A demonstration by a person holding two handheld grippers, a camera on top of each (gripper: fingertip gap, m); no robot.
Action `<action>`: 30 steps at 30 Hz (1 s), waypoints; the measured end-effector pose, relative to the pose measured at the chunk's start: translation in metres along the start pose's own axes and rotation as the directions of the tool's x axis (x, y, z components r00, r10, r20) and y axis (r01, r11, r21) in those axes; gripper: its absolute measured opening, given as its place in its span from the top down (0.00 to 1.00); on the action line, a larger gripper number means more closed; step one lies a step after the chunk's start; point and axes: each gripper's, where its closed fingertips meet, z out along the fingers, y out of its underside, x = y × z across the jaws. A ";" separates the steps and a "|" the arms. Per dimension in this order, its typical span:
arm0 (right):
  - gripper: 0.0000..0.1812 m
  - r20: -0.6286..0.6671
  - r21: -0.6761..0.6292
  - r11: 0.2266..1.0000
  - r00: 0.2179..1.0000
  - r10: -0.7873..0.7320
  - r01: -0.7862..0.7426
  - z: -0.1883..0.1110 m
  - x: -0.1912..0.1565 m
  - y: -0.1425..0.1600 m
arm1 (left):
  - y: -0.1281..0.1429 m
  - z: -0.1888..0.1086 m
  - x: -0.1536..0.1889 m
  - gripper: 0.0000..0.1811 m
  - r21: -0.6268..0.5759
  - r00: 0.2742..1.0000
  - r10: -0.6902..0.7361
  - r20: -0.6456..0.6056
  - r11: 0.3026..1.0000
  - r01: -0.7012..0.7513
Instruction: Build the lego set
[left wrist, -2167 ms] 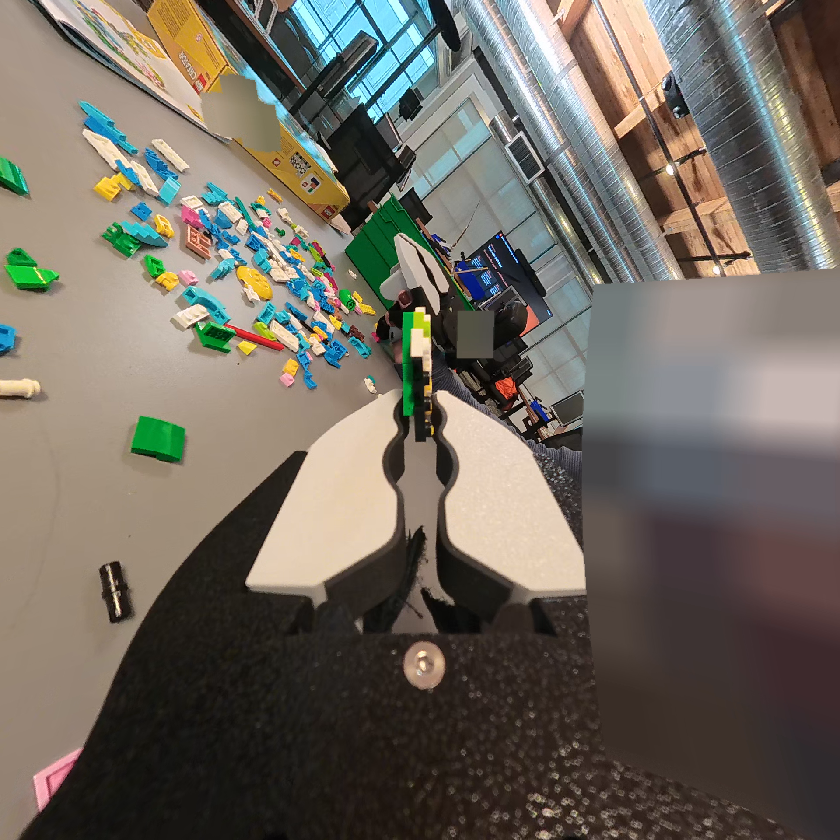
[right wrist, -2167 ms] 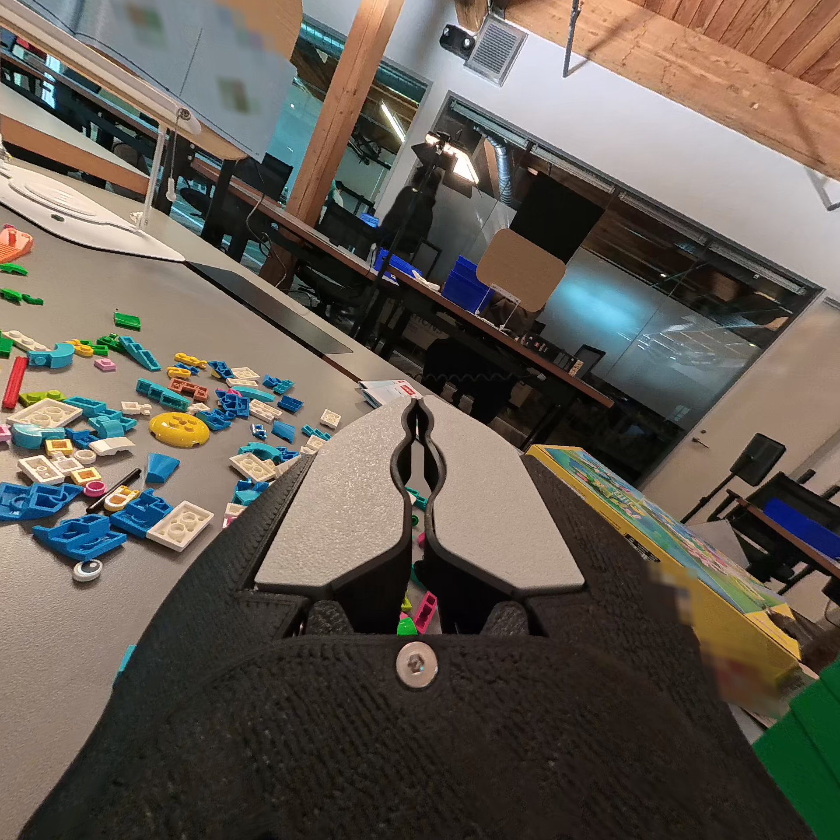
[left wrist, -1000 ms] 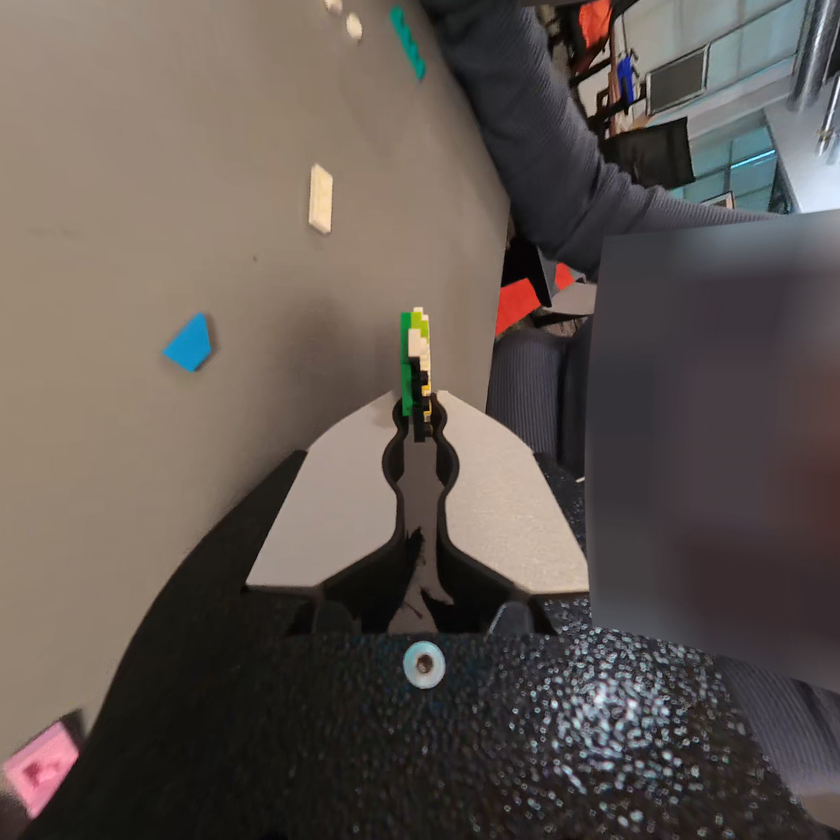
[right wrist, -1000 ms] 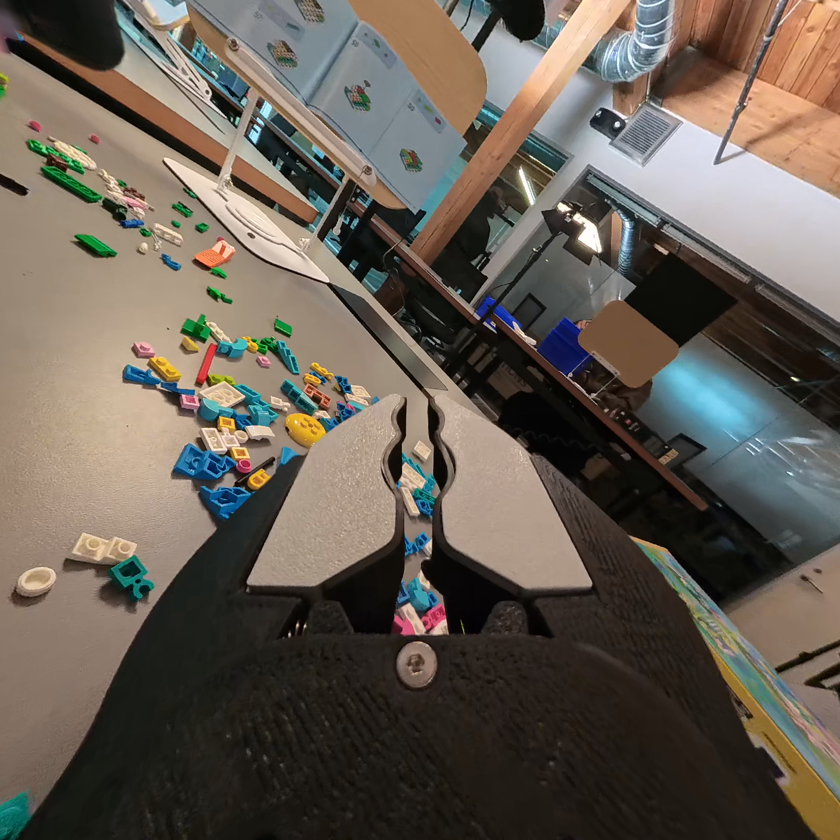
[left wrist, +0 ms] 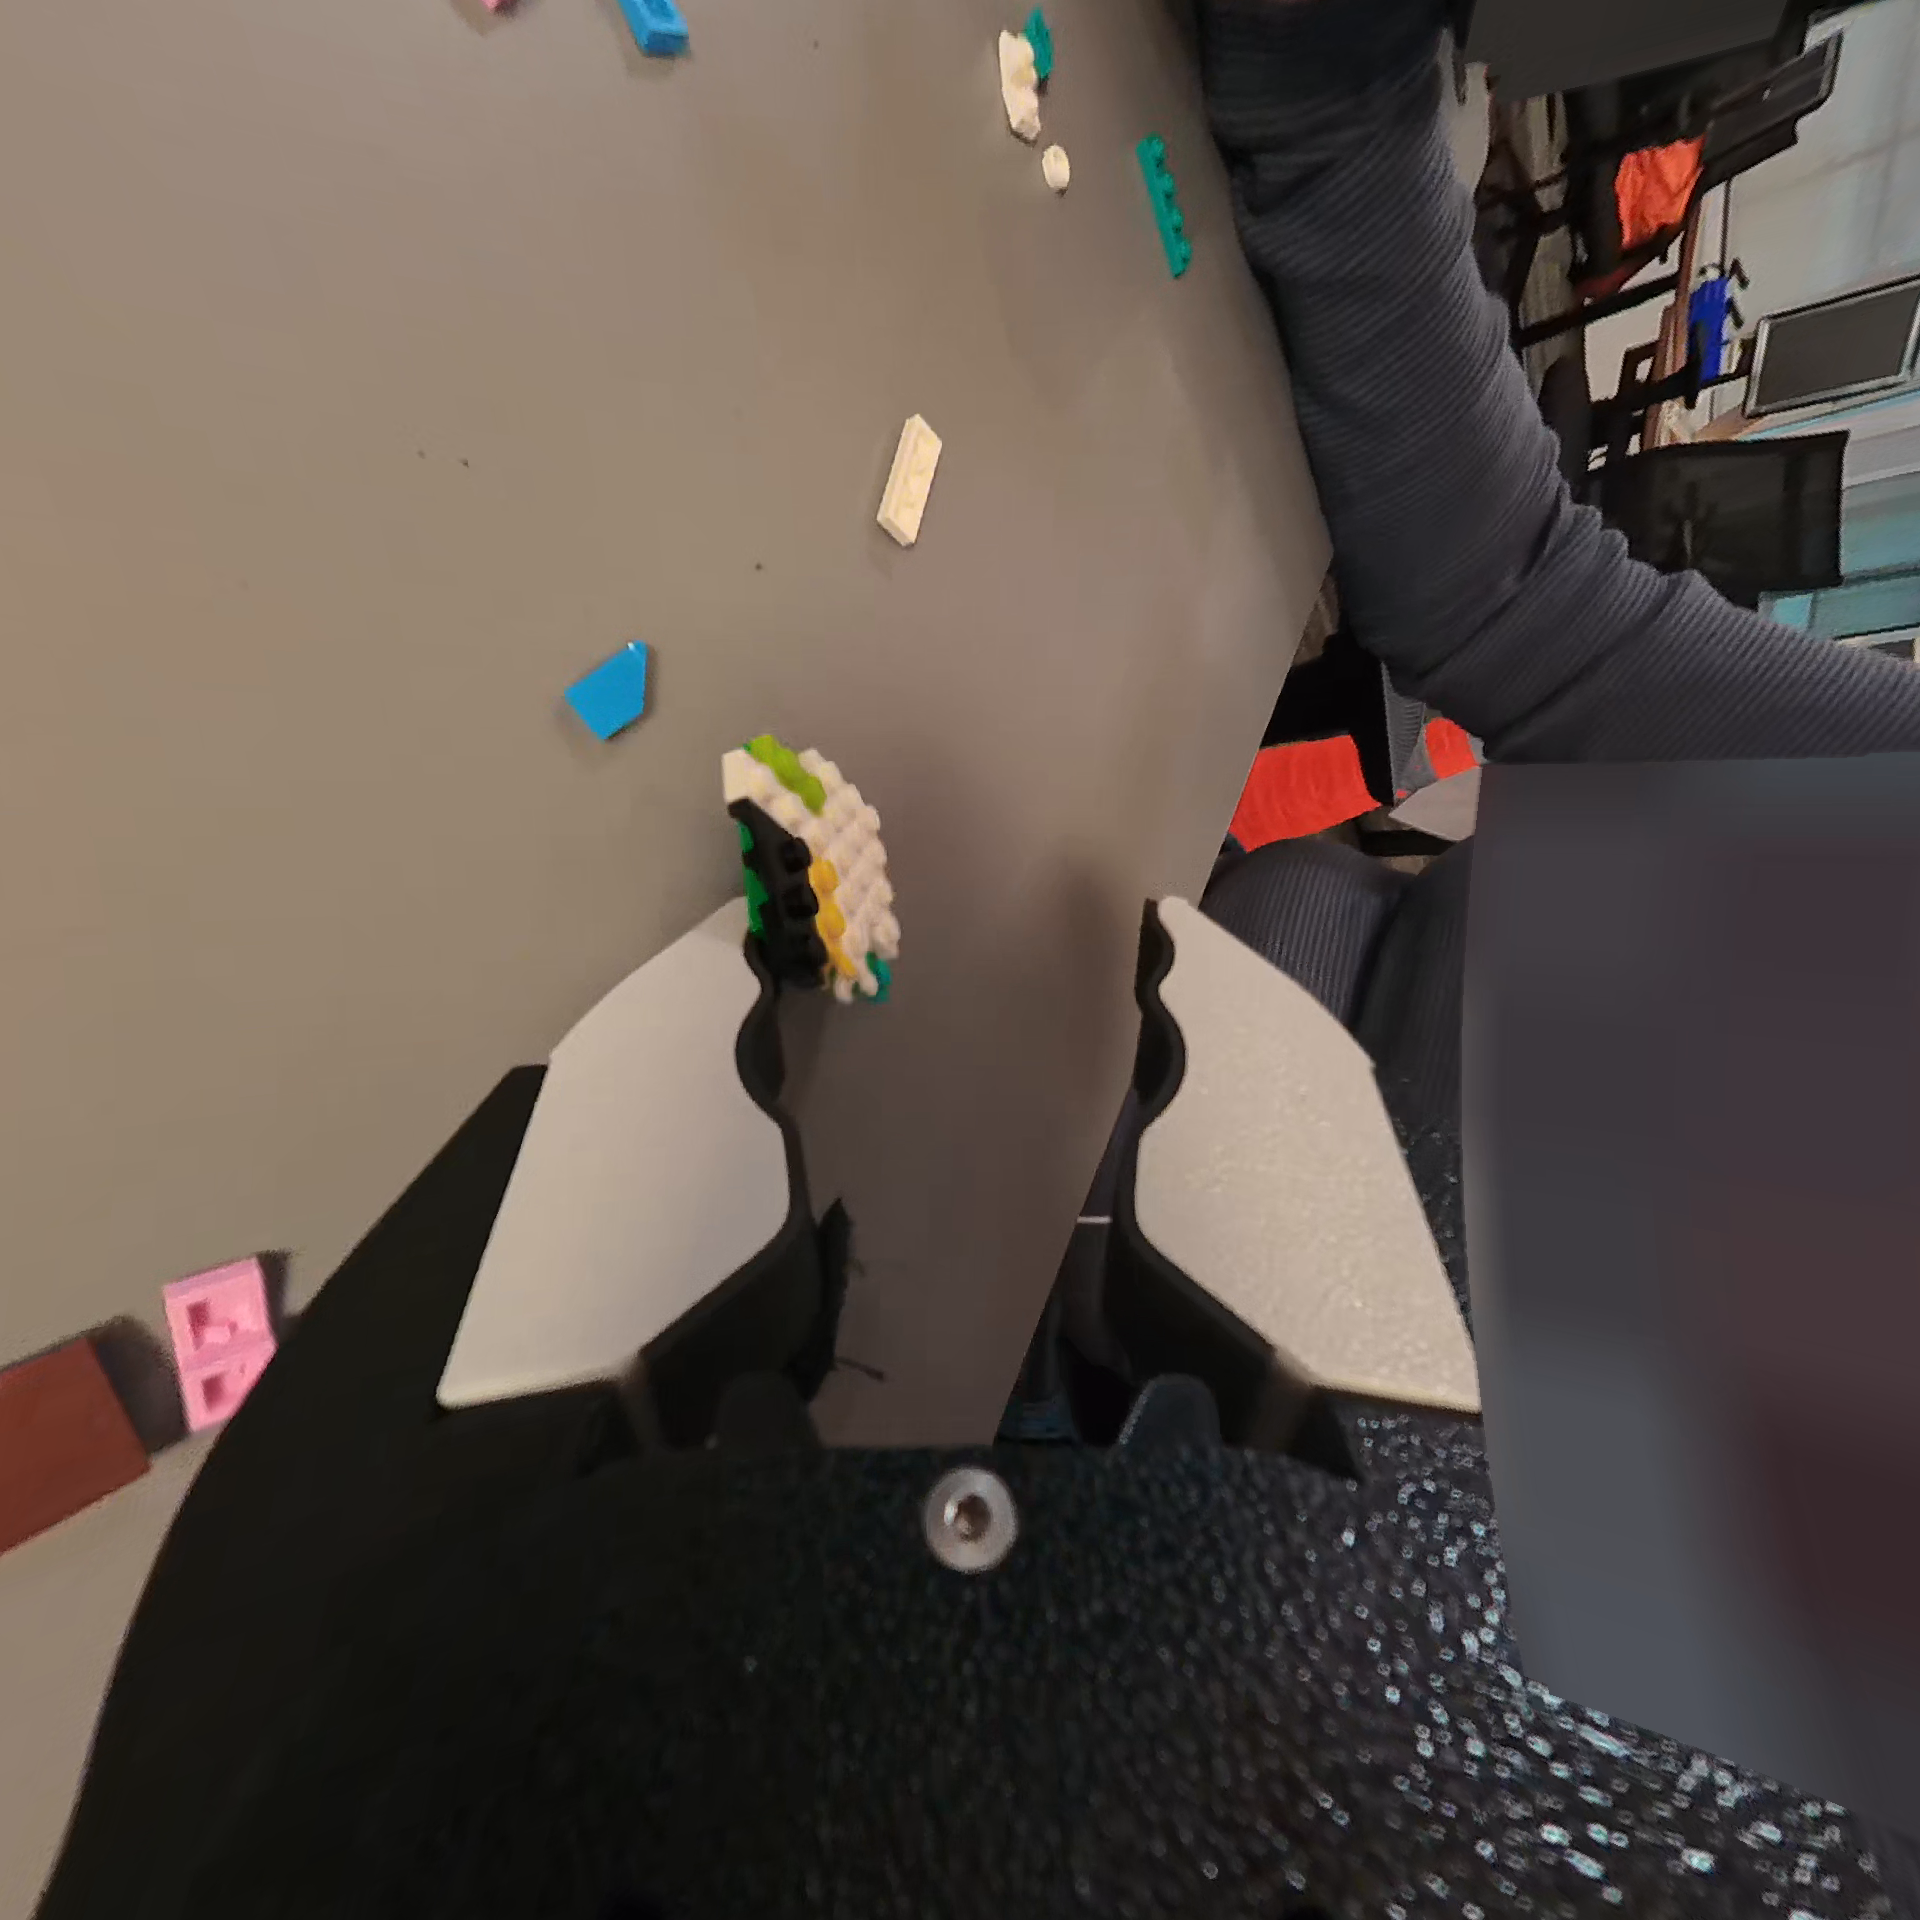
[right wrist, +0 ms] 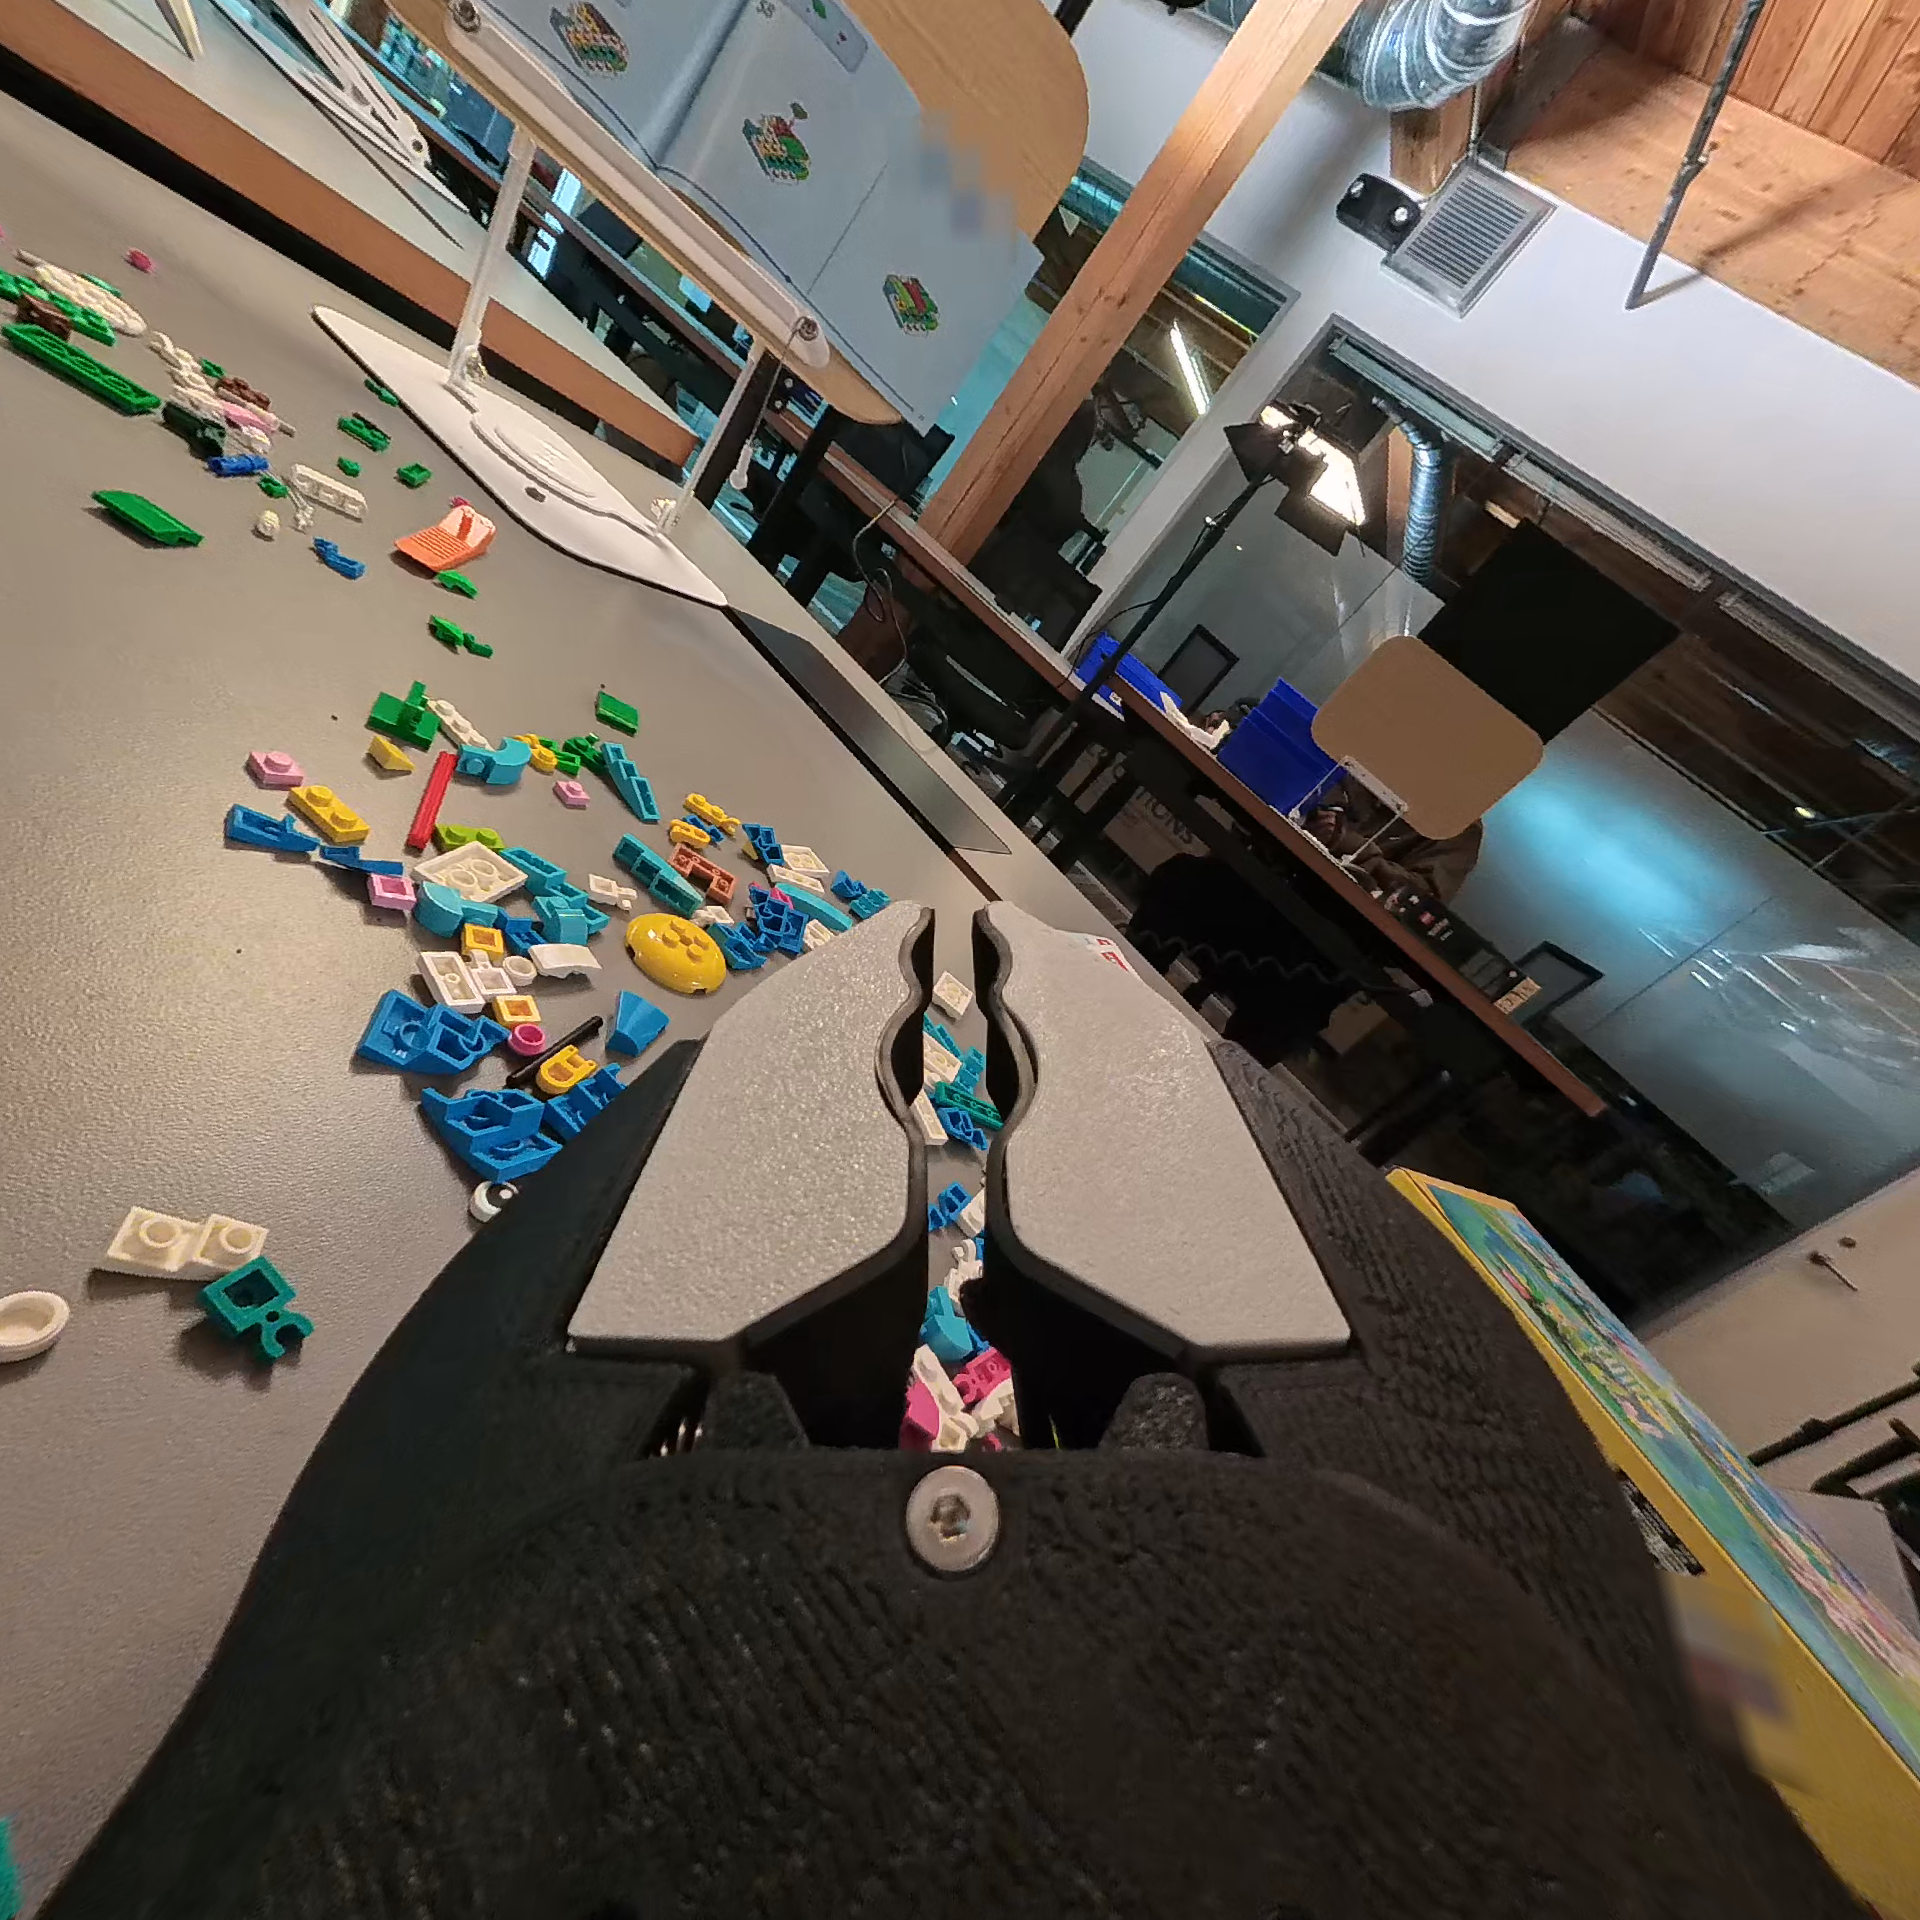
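The small lego assembly (left wrist: 816, 868) that I had pinched a second ago now lies free on the grey table (left wrist: 312, 416), just at my left gripper's (left wrist: 945, 925) left fingertip. That gripper has spread wide and holds nothing. The assembly shows white studs uppermost, with black, yellow, lime and green plates. My right gripper (right wrist: 954, 920) is nearly closed and empty, over the scattered loose pieces (right wrist: 540, 935).
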 end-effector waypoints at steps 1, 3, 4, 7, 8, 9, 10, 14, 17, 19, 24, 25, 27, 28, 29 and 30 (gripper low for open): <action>0.97 0.001 -0.001 1.000 1.000 -0.001 0.001 0.000 0.000 0.000 | 0.003 0.000 0.001 0.65 -0.016 1.000 0.004 0.000 1.000 -0.004; 0.97 0.002 -0.004 1.000 1.000 -0.004 0.004 0.000 -0.001 0.001 | 0.012 0.000 0.002 0.66 -0.059 1.000 0.022 -0.004 0.998 -0.022; 0.98 0.002 -0.004 1.000 1.000 -0.005 0.005 0.001 -0.001 0.001 | 0.016 -0.001 0.004 0.67 -0.078 1.000 0.029 -0.008 0.997 -0.029; 0.97 0.002 -0.008 1.000 1.000 -0.005 0.005 0.001 -0.001 0.001 | 0.023 -0.003 0.004 0.67 -0.105 0.999 0.035 0.003 0.994 -0.034; 0.97 0.001 -0.008 1.000 1.000 -0.006 0.006 0.001 -0.001 0.001 | 0.025 -0.005 0.003 0.67 -0.112 0.999 0.037 0.009 0.993 -0.036; 0.97 0.000 -0.008 1.000 1.000 -0.006 0.006 0.001 -0.001 0.001 | 0.027 -0.006 0.003 0.67 -0.123 0.999 0.044 0.012 0.992 -0.042; 0.97 0.000 -0.008 1.000 1.000 -0.006 0.006 0.001 0.000 0.001 | 0.031 -0.007 0.004 0.67 -0.142 0.998 0.058 0.013 0.988 -0.055; 0.98 -0.016 -0.005 1.000 1.000 -0.003 0.003 0.000 0.002 0.001 | 0.052 -0.013 0.006 0.68 -0.234 0.993 0.111 0.027 0.967 -0.102; 0.97 -0.039 0.001 1.000 0.999 0.003 -0.003 0.000 0.007 0.001 | 0.054 -0.019 0.003 0.68 -0.236 0.990 0.107 0.090 0.968 -0.083; 0.97 -0.049 -0.002 1.000 0.999 0.005 -0.005 0.000 0.008 0.001 | 0.042 -0.021 0.009 0.71 -0.181 0.985 0.138 0.108 0.977 -0.117; 0.98 -0.048 -0.006 1.000 0.999 0.000 0.000 0.000 0.008 0.002 | -0.045 -0.025 0.019 0.88 0.169 0.936 0.224 0.272 0.946 -0.276; 0.98 -0.049 -0.006 1.000 0.999 -0.001 0.001 0.001 0.008 0.002 | -0.064 -0.026 0.017 0.91 0.252 0.922 0.226 0.315 0.916 -0.311; 0.98 -0.049 -0.011 1.000 0.999 -0.002 0.001 0.001 0.008 0.003 | -0.085 -0.023 0.005 0.89 0.310 0.884 0.218 0.413 0.879 -0.362; 0.98 -0.051 -0.013 1.000 0.999 -0.002 0.001 0.001 0.008 0.004 | -0.089 -0.017 0.000 0.87 0.303 0.868 0.225 0.442 0.874 -0.380; 0.98 -0.053 -0.016 1.000 0.999 -0.003 0.002 0.002 0.008 0.004 | -0.092 -0.012 -0.005 0.86 0.298 0.855 0.229 0.466 0.869 -0.395; 0.98 -0.055 -0.020 1.000 0.998 -0.006 0.005 0.002 0.009 0.005 | -0.096 -0.006 -0.007 0.86 0.294 0.842 0.236 0.485 0.863 -0.412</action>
